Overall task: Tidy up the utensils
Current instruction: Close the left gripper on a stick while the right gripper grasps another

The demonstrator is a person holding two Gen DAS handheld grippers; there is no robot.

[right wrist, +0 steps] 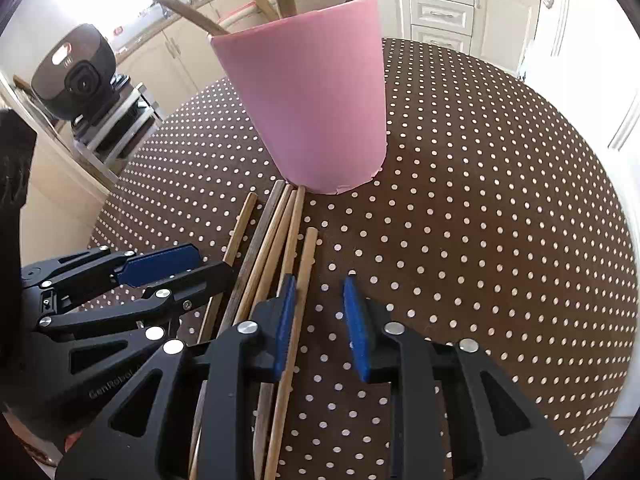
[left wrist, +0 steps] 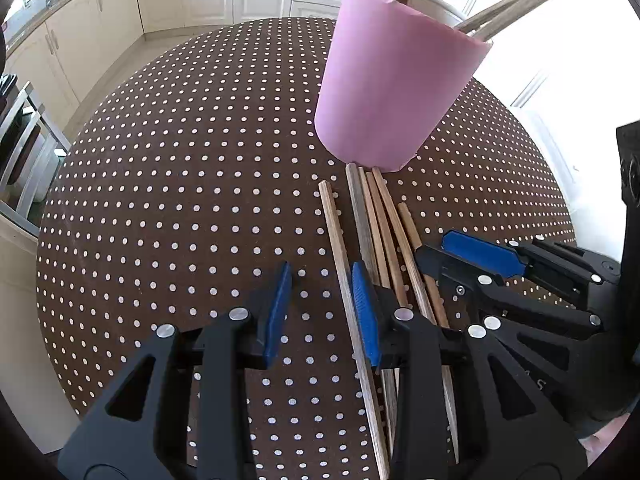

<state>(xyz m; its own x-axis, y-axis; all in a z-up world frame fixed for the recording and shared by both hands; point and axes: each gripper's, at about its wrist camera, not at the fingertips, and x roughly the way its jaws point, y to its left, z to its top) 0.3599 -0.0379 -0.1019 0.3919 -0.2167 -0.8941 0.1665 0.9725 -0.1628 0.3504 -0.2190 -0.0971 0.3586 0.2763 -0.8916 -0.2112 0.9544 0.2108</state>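
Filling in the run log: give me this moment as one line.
stage: picking up | pink cup: upright, sticks inside | loose chopsticks: on table | left tool: open | right tool: open

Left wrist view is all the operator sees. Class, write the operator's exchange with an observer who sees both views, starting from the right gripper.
Operator: Is the right gripper holding anything?
Observer: No, it is open. The outermost stick lies beside one pad, unclamped.
Operator: Anything off to the far left?
Observer: A black cooker on a rack.
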